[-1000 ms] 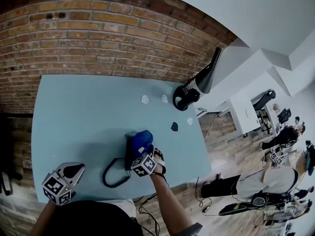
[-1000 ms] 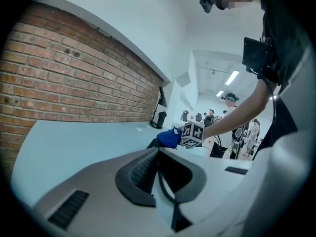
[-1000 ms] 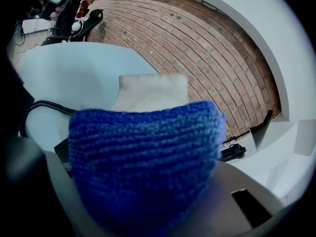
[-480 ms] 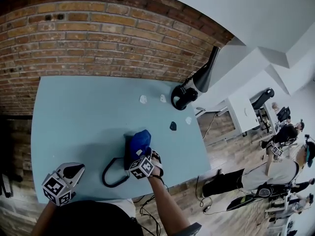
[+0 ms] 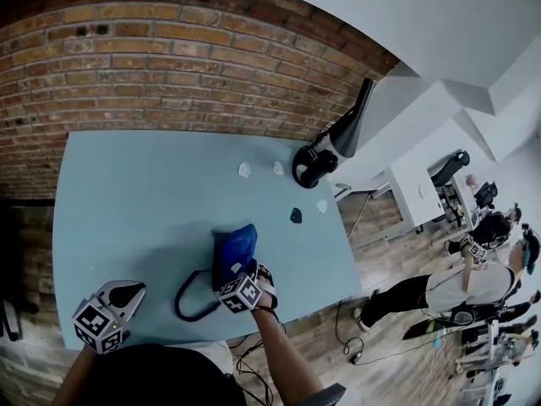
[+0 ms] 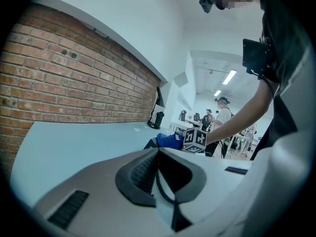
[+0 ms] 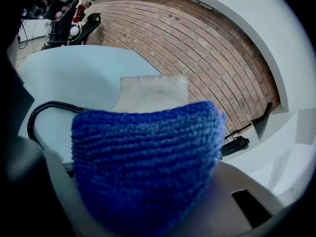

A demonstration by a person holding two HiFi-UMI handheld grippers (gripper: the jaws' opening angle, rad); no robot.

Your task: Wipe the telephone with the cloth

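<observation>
A blue knitted cloth (image 5: 237, 245) lies pressed on top of the dark telephone (image 5: 218, 265) near the front of the light blue table (image 5: 135, 201). My right gripper (image 5: 241, 276) is shut on the cloth, which fills the right gripper view (image 7: 143, 167). A pale flat surface (image 7: 150, 95) shows just past it. The black coiled cord (image 5: 190, 301) loops left of the phone. My left gripper (image 5: 125, 294) hovers at the table's front left corner, shut and holding nothing, well apart from the phone. From the left gripper view the cloth (image 6: 169, 141) sits far ahead.
A black lamp base (image 5: 314, 166) stands at the table's far right edge. Small white scraps (image 5: 244, 170) and a dark bit (image 5: 296, 216) lie on the far right part. A brick wall (image 5: 169, 66) backs the table. People (image 5: 461, 290) stand on the floor to the right.
The right gripper has slid the cloth a little toward me and to the left over the telephone. The left gripper has stayed put. People at the right have shifted.
</observation>
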